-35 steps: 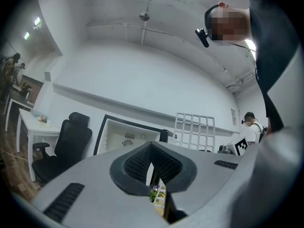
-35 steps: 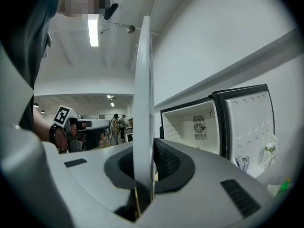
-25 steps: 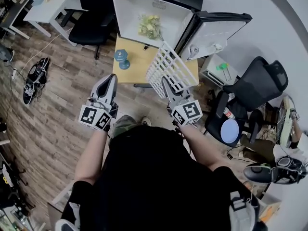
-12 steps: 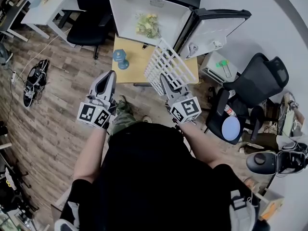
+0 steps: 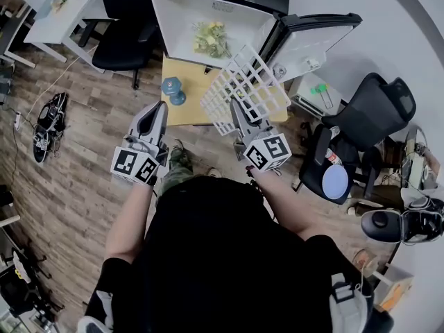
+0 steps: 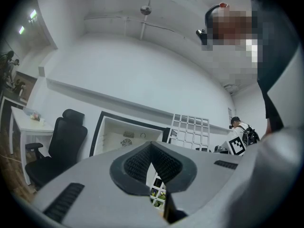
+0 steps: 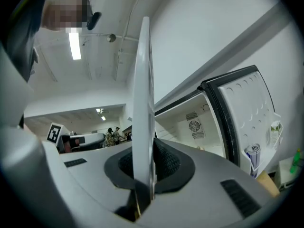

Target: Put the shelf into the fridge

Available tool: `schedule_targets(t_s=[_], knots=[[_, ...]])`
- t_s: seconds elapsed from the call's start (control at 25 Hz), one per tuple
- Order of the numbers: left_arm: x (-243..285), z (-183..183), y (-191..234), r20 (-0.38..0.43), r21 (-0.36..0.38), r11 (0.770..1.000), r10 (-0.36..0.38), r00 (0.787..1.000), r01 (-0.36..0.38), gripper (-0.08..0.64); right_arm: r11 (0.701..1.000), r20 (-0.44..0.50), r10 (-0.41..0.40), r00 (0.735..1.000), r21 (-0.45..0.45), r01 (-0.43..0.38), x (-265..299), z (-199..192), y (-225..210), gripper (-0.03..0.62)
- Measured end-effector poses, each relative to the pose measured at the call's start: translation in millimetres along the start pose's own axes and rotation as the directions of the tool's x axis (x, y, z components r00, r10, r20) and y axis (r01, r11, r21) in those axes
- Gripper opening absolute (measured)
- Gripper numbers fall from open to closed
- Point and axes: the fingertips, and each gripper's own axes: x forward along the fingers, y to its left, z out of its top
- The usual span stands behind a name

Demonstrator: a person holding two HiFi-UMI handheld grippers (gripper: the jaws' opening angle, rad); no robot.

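A white wire-grid shelf (image 5: 244, 89) is held up in the air, tilted, in front of the open fridge (image 5: 208, 26). My right gripper (image 5: 238, 116) is shut on the shelf's near edge; in the right gripper view the shelf (image 7: 143, 103) runs edge-on between the jaws. My left gripper (image 5: 154, 116) hangs to the left of the shelf, shut and holding nothing. From the left gripper view the shelf (image 6: 192, 132) shows to the right of the fridge cavity (image 6: 124, 137). Yellow-green flowers (image 5: 211, 38) lie inside the fridge.
The fridge door (image 5: 313, 44) stands open to the right. A low wooden table (image 5: 186, 89) with a blue dumbbell (image 5: 172, 89) sits before the fridge. Black office chairs stand at the upper left (image 5: 123, 37) and at the right (image 5: 361, 123). Clutter lines the right wall.
The right gripper has lifted the shelf and turned it flatter toward the camera, closer to the fridge opening. The left gripper has barely moved.
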Motion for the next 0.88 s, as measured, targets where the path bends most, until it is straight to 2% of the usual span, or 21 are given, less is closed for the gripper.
schedule_targets(t_s=[0.2,0.36,0.48,0.64,0.8,0.88], knots=[[7,5,14,-0.005,-0.001,1.0,-0.015,1.0,0.015,0.018,0.985,0.066,-0.052,0.996,0.169,0.041,19,14,-11,0.043],[7,6,26,-0.013,-0.005,1.0,-0.018,1.0,0.018,0.018,0.945,0.12,-0.098,0.988,0.323,0.055,35,24,-18,0.043],[8,7,34,-0.016,-0.007,1.0,-0.021,1.0,0.021,0.018,0.904,0.154,-0.135,0.979,0.424,0.058,45,28,-23,0.043],[7,8,42,-0.027,-0.007,1.0,-0.027,0.999,0.027,0.018,0.827,0.189,-0.195,0.962,0.56,0.058,54,28,-29,0.043],[9,9,49,-0.041,-0.001,0.999,-0.039,0.998,0.039,0.018,0.77,0.233,-0.238,0.943,0.637,0.038,59,31,-35,0.043],[9,9,52,-0.046,0.0,0.999,-0.041,0.998,0.041,0.018,0.723,0.254,-0.258,0.932,0.69,0.013,63,31,-38,0.043]])
